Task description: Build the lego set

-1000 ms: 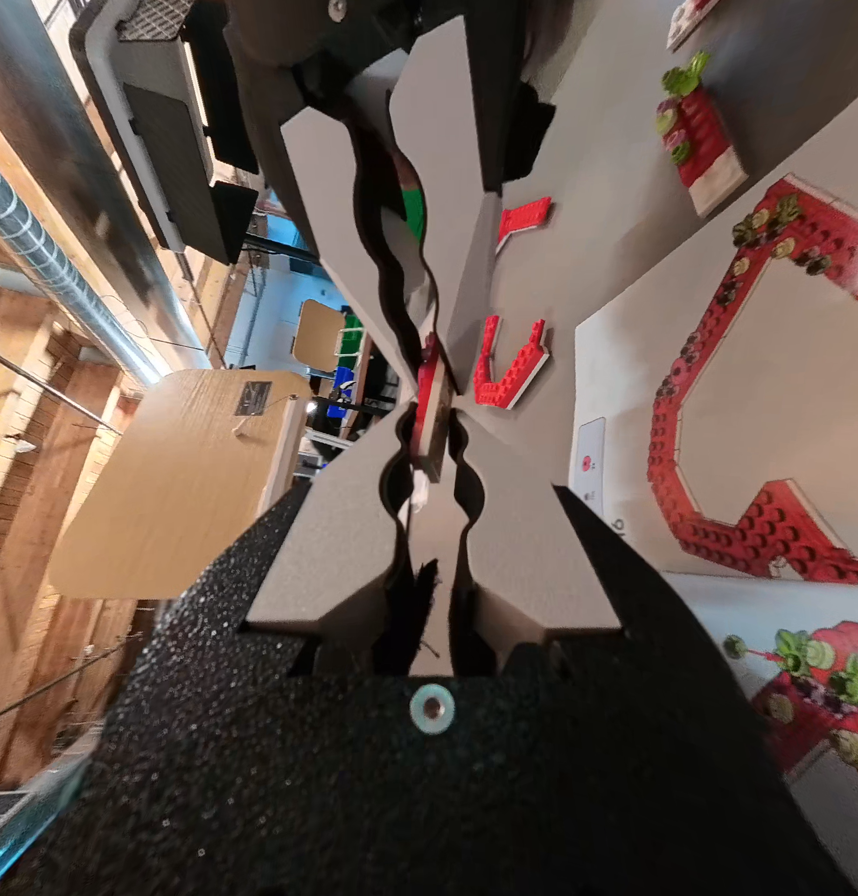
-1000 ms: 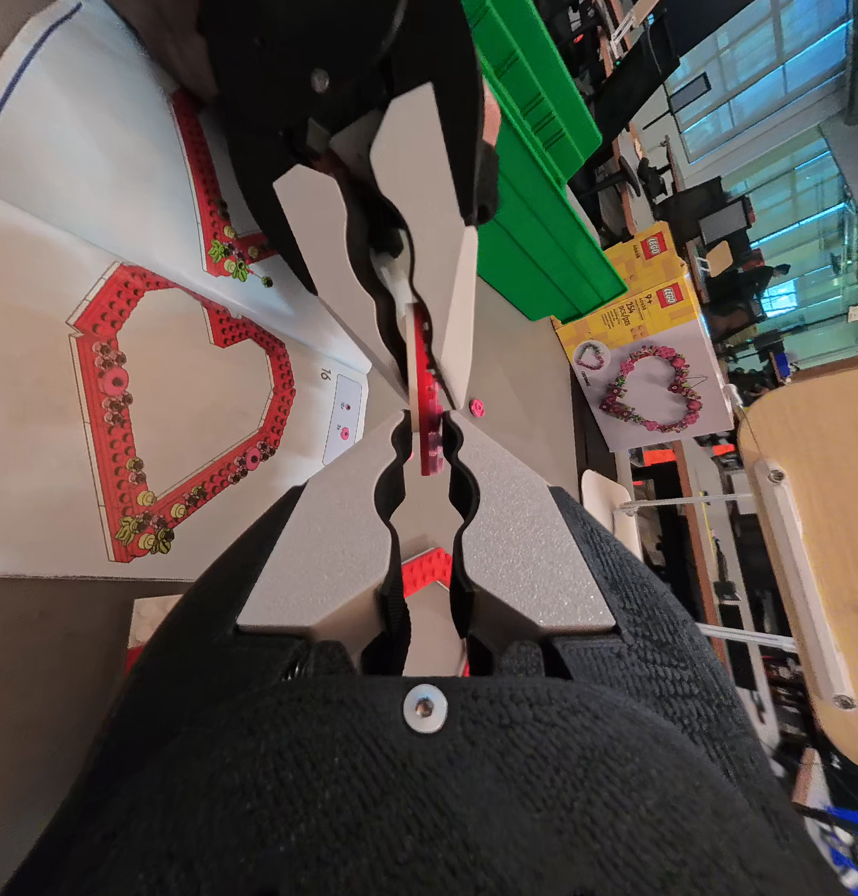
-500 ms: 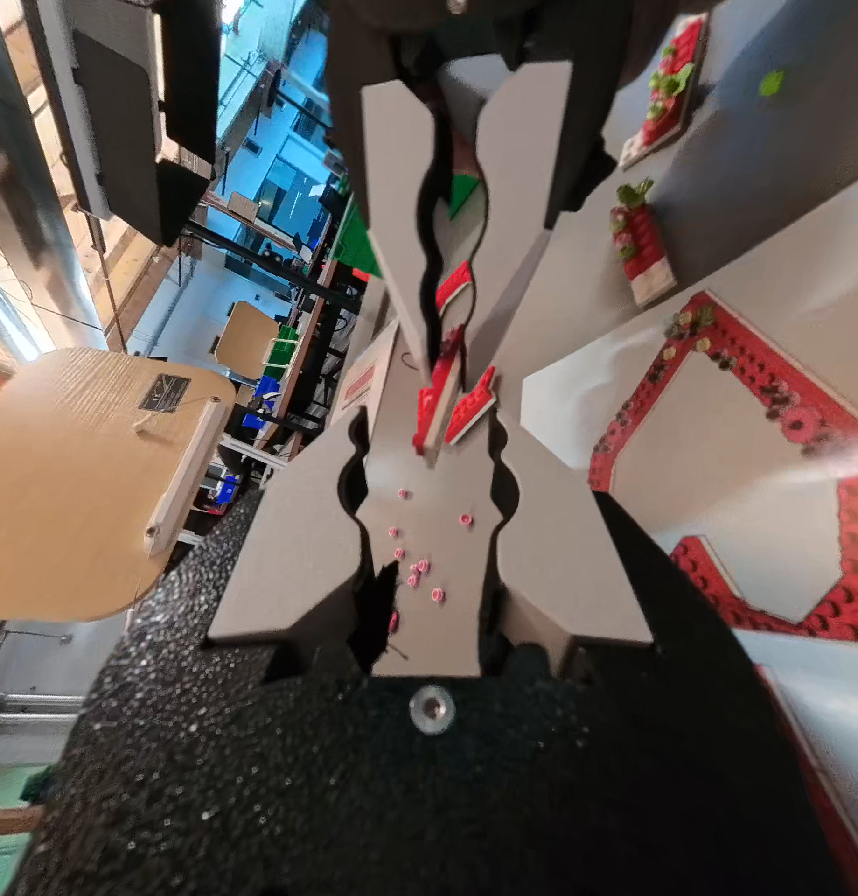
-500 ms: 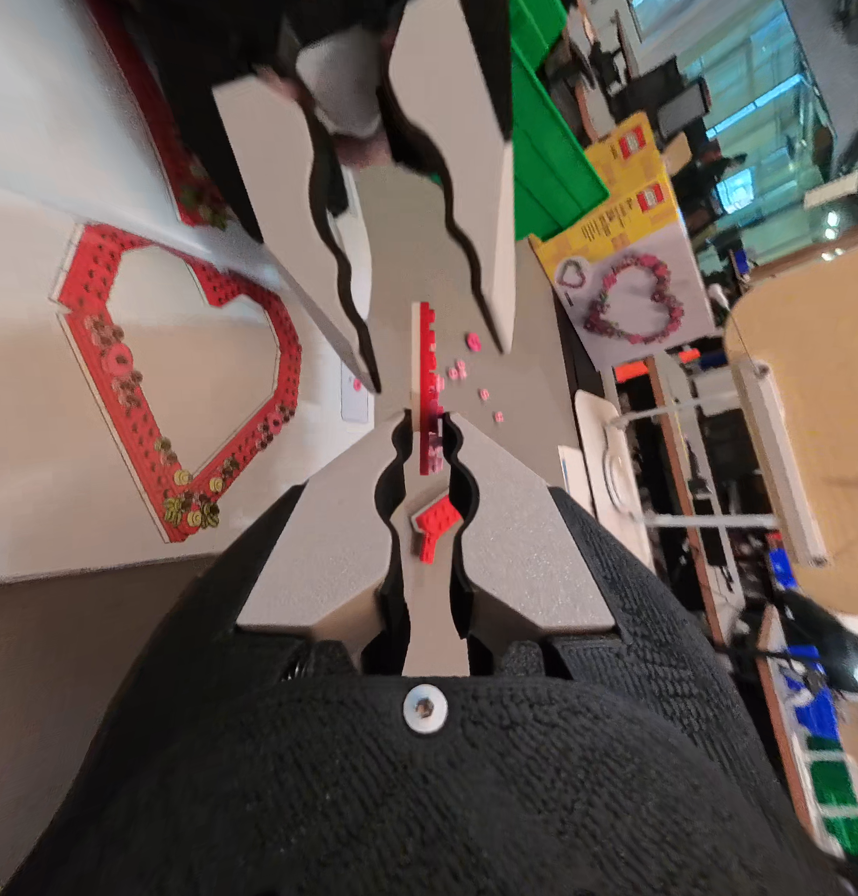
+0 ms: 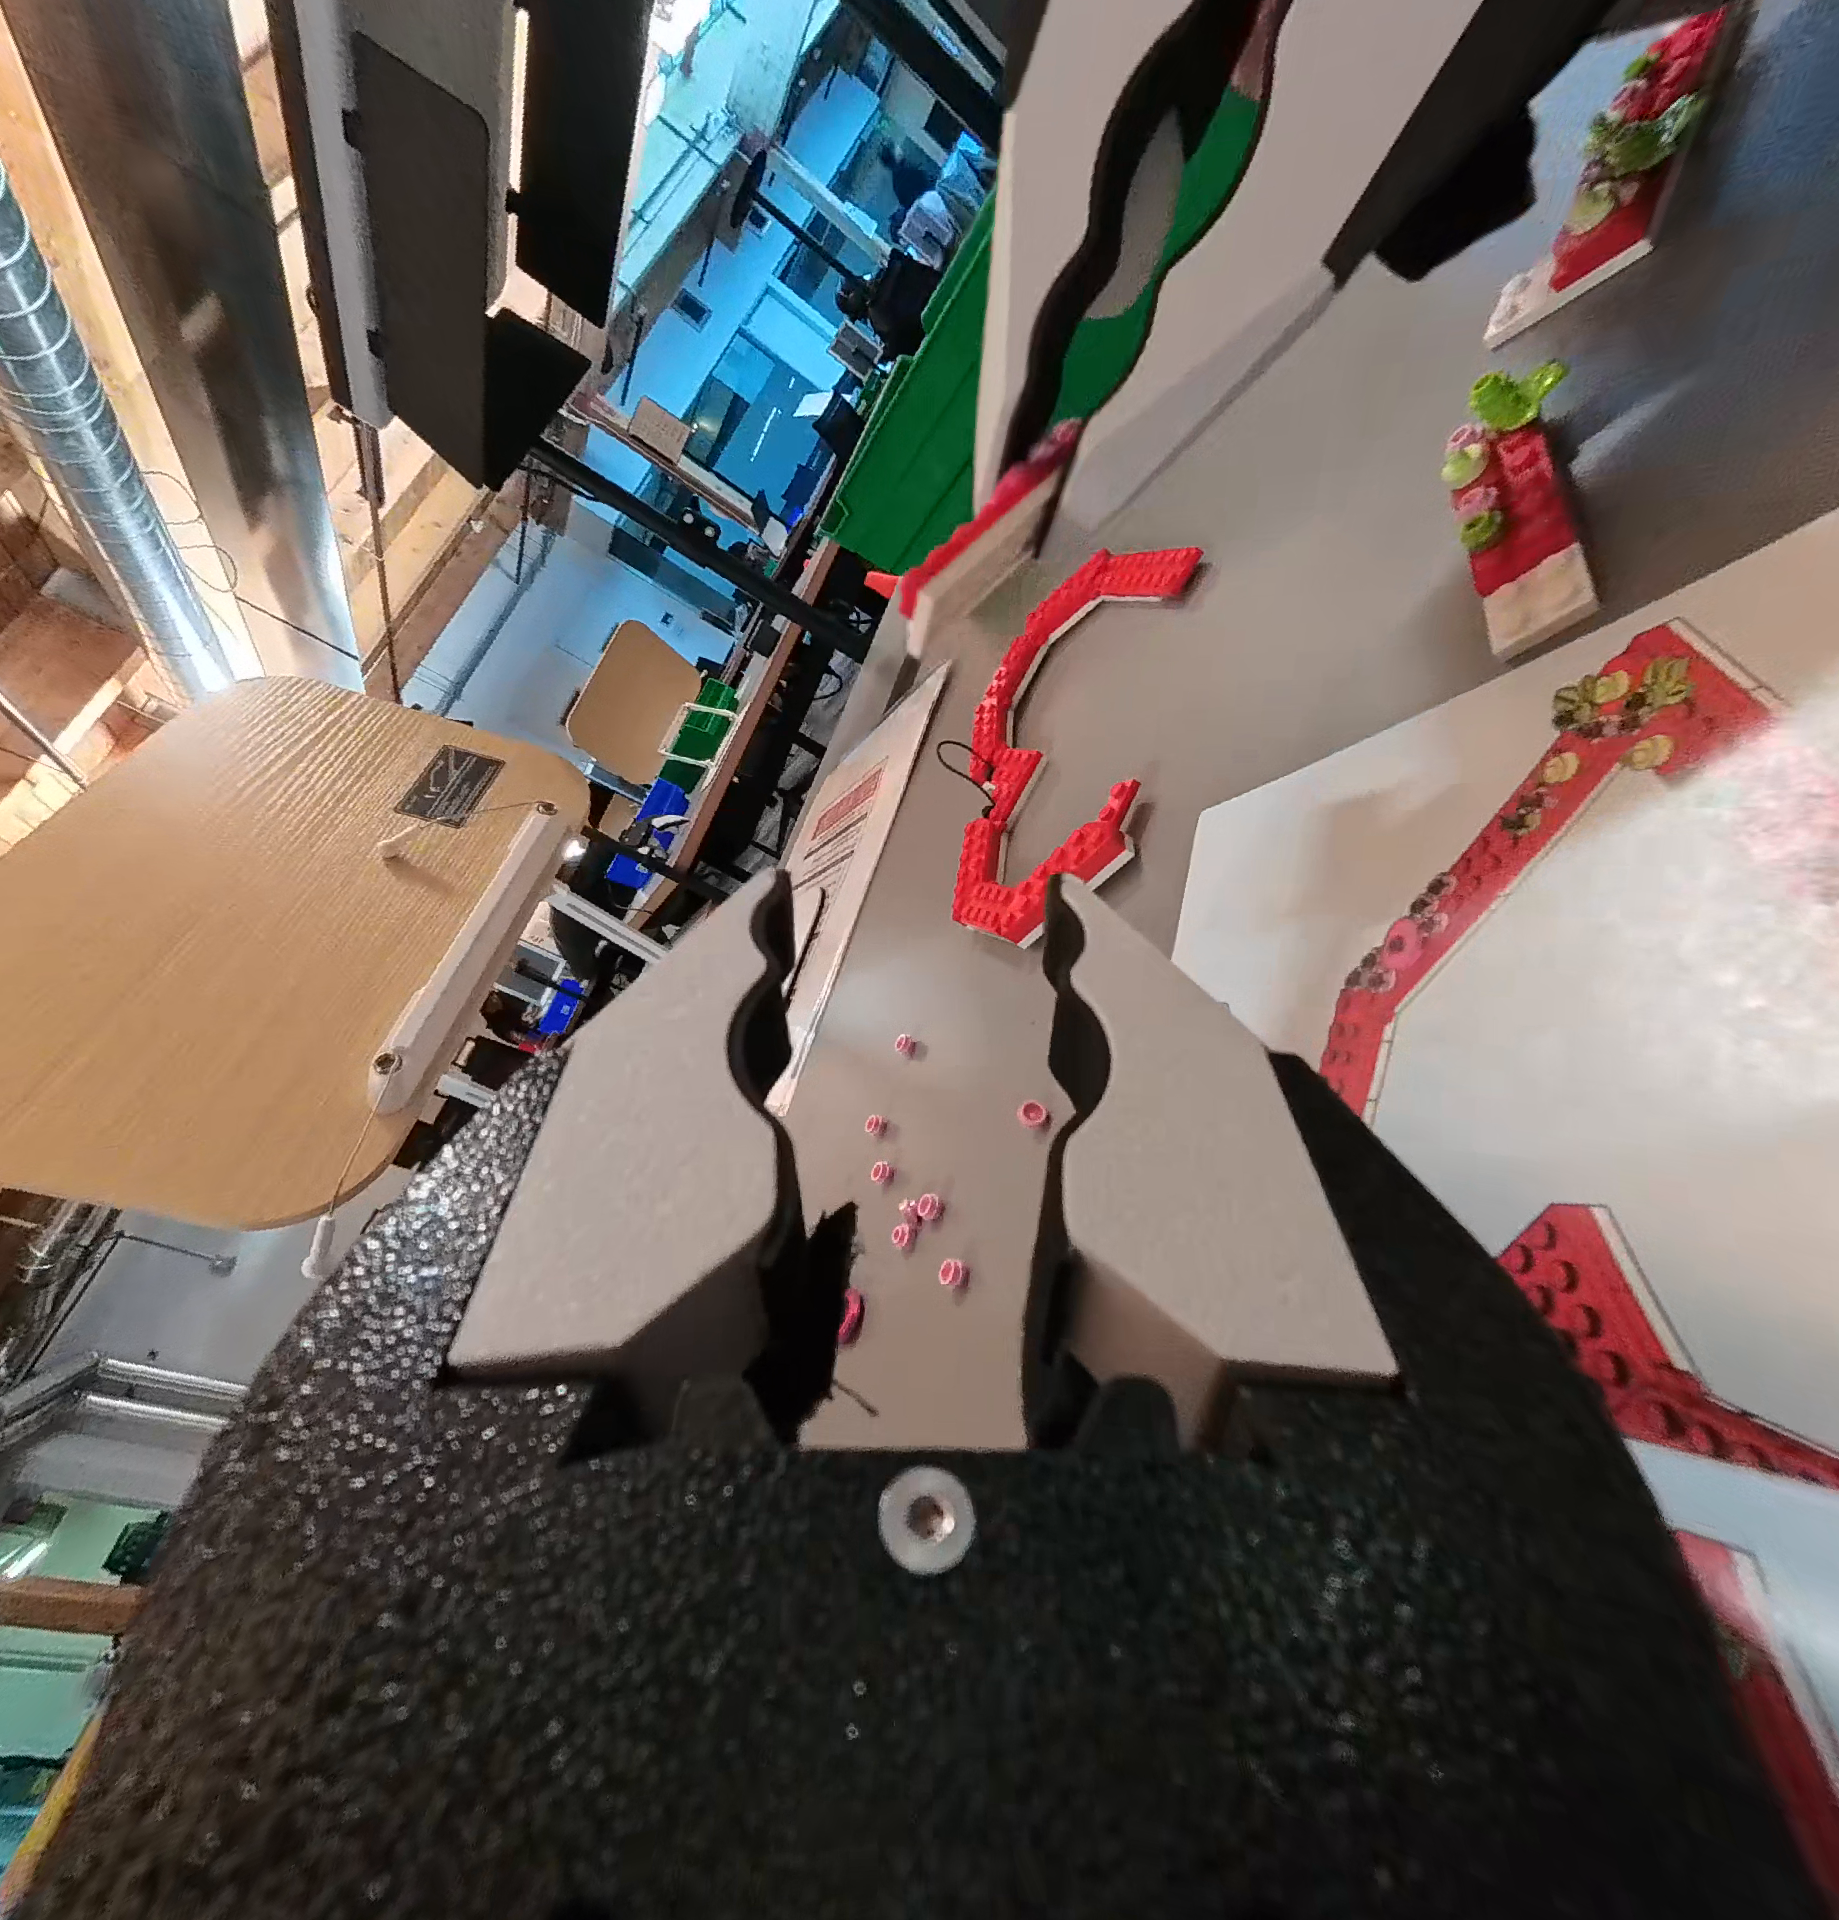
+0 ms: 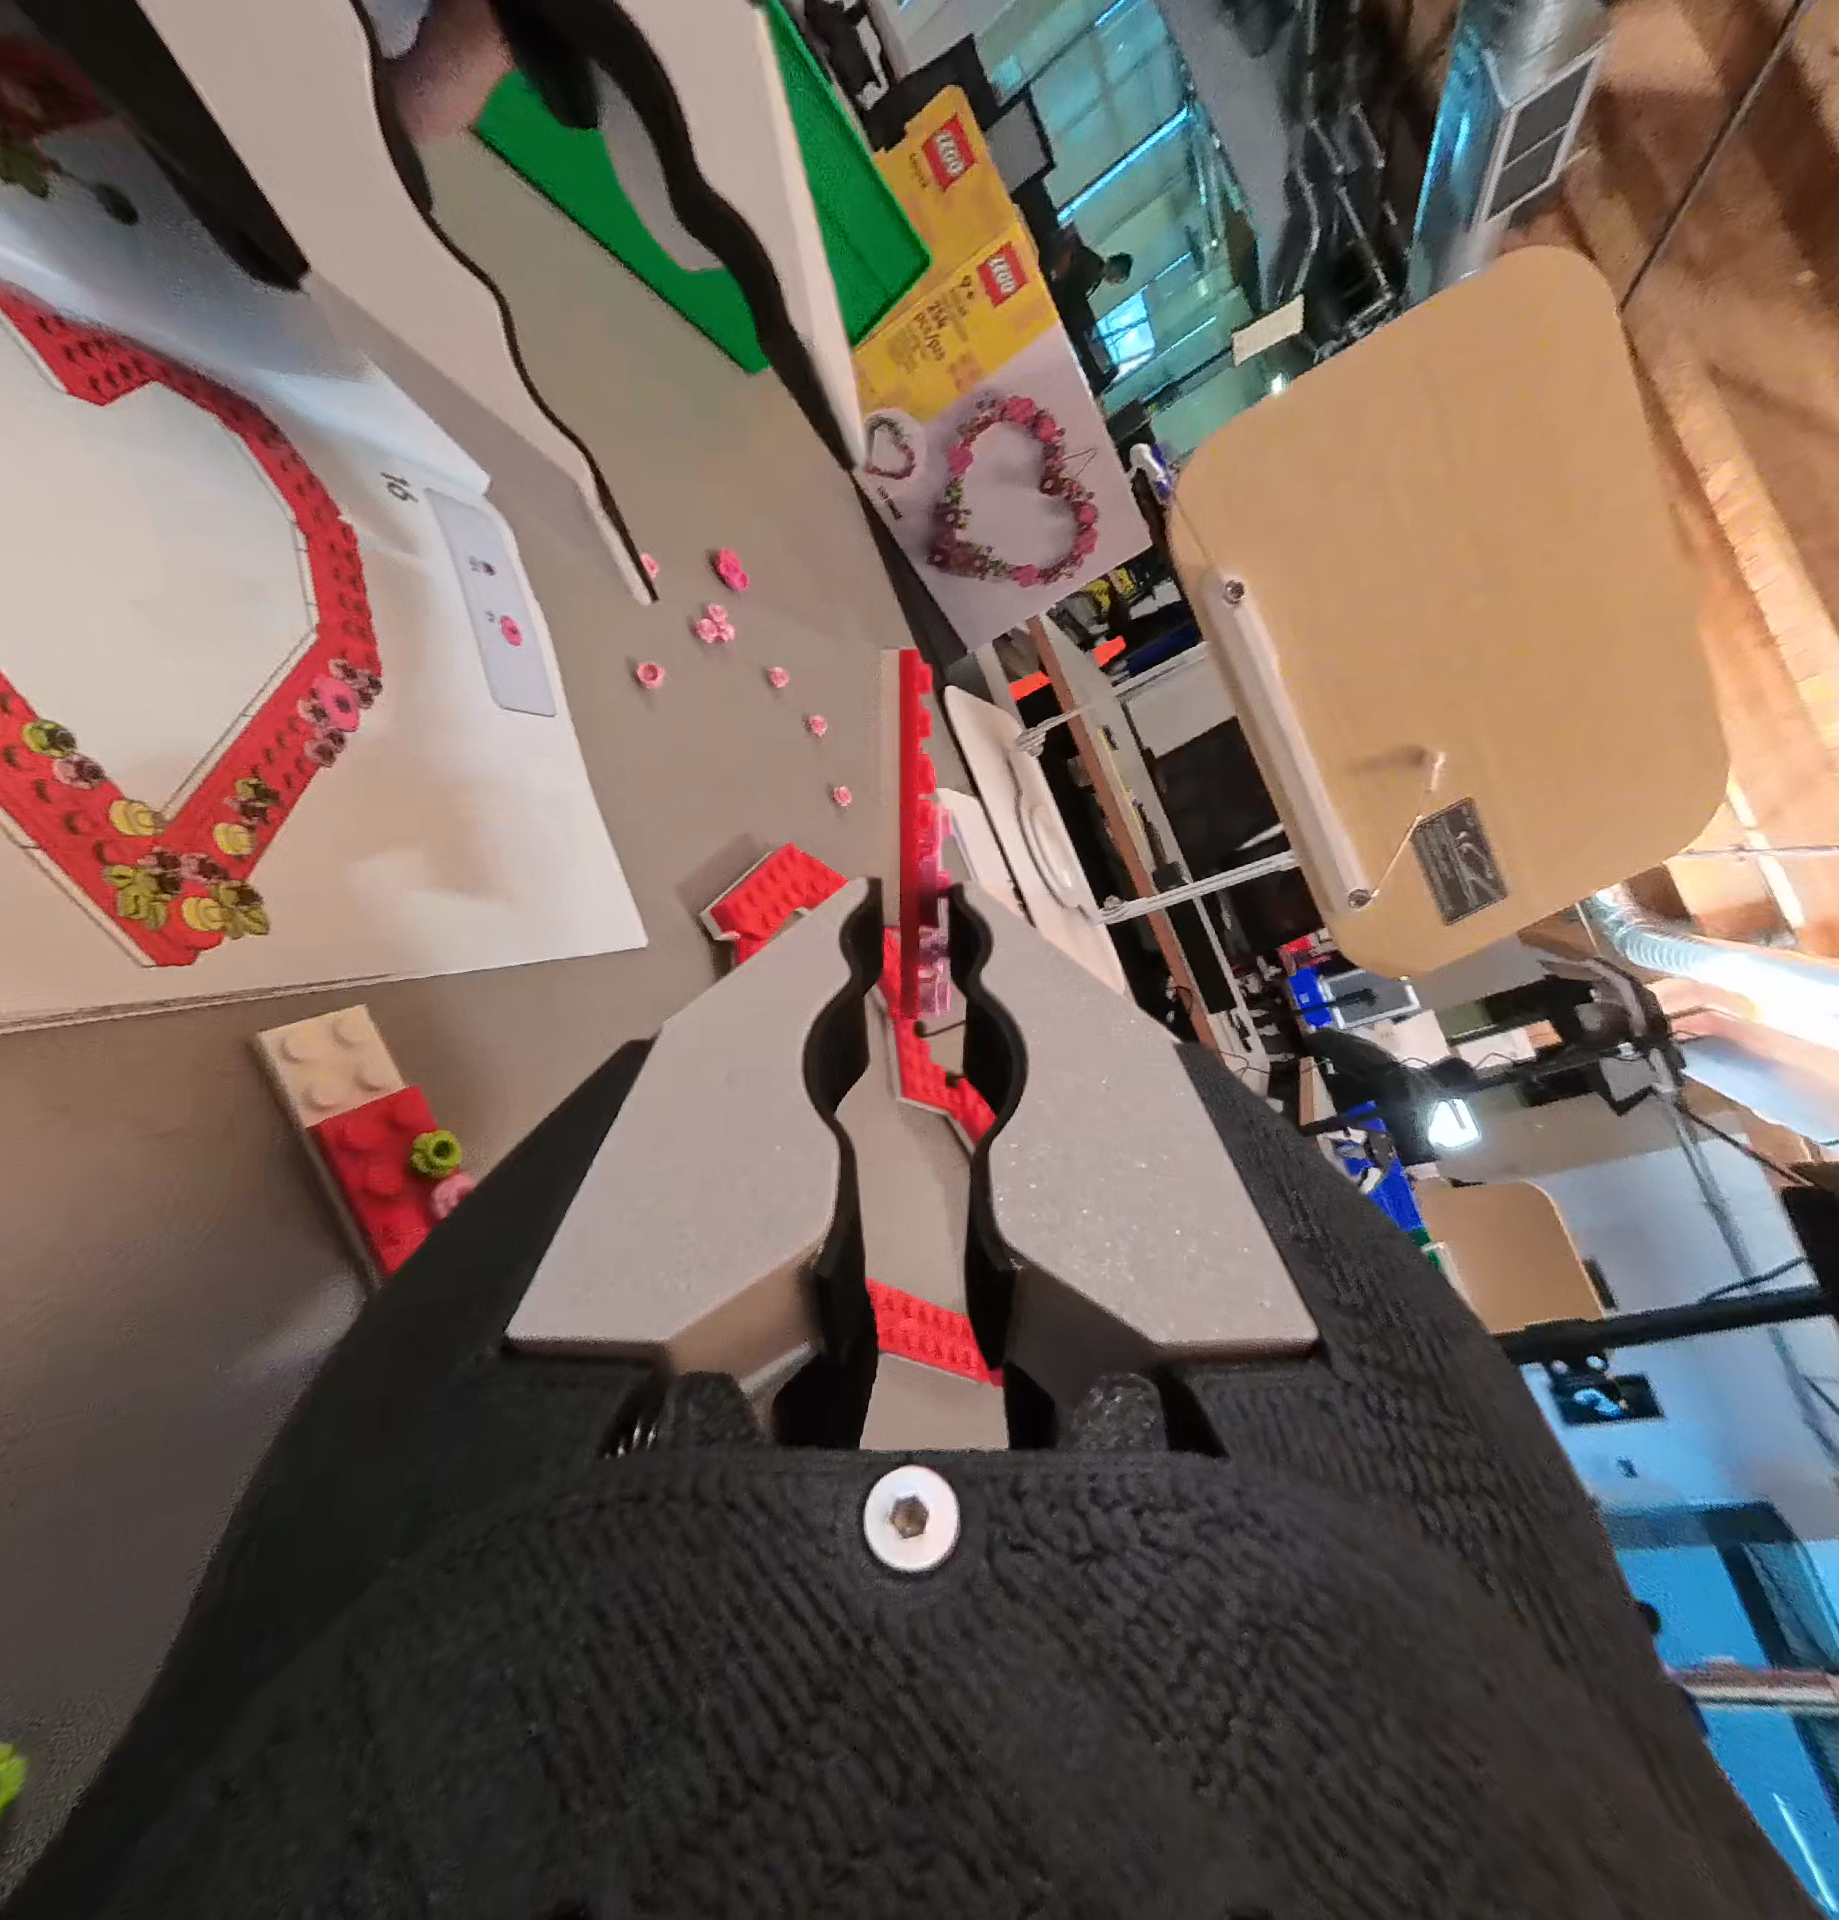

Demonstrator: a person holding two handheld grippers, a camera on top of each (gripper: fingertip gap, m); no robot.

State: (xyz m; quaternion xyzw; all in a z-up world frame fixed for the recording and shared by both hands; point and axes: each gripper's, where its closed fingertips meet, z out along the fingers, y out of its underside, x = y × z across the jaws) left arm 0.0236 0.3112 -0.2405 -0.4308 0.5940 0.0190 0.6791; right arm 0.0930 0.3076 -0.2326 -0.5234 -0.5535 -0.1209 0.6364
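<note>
Grey tabletop (image 5: 1310, 499) carries scattered pink studs (image 5: 927, 1205) beneath the left gripper (image 5: 915, 904), whose fingers are spread and empty. Right gripper (image 6: 910, 904) pinches a red Lego strip (image 6: 910, 769) edge-up, beside the instruction booklet (image 6: 458, 831).

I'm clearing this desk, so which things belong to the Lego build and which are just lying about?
Belongs:
red studded strip held by right gripper
curved red frame section
loose pink flower studs
open instruction booklet

Lying about:
green plastic bin
wooden chair seat
</note>
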